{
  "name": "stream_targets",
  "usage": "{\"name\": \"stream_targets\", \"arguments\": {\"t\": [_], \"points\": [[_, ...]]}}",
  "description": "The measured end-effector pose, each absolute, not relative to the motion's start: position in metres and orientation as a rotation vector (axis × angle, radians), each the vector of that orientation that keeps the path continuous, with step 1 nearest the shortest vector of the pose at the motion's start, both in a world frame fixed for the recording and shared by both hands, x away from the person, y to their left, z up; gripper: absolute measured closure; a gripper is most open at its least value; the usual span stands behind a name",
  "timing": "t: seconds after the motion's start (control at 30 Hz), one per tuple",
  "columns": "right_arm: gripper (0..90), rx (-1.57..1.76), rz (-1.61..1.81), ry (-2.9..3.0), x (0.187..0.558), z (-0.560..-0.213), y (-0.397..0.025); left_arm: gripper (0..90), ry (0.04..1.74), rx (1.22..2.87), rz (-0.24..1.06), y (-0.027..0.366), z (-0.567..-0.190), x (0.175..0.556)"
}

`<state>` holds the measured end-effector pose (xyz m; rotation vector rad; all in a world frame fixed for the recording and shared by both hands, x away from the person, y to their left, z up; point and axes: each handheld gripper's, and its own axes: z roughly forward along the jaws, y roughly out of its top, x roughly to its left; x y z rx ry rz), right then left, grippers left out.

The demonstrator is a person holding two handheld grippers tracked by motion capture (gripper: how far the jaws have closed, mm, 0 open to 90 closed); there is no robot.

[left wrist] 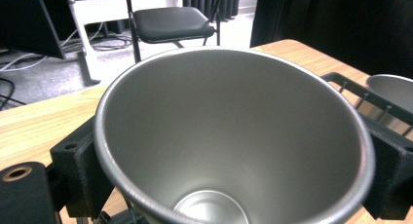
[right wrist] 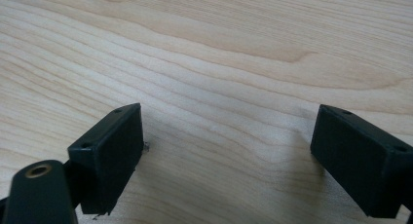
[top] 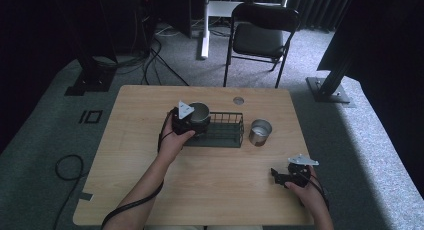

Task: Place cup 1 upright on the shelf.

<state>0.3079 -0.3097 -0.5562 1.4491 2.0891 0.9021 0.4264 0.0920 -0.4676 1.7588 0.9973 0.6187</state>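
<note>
Your left gripper clamps a steel cup at the wire basket's left end. Your right gripper rests wide over bare desk. No readable markings.

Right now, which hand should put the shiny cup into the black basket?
Left, probably. The left gripper already clamps the metal cup at the wire basket's left end. The right gripper sits open over bare table, far from it.

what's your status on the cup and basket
Left gripper shut on cup, held at basket's left end. Right gripper open, idle over table. Second cup right of basket.
</note>
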Motion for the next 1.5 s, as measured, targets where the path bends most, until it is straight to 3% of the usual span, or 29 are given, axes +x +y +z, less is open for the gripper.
{"name": "stream_targets", "arguments": {"t": [1.5], "points": [[11.7,1.449,0.902,2.089,0.308,-0.556,-0.310,8.0,0.955,1.780,0.590,0.131,-0.470,0.374]]}}
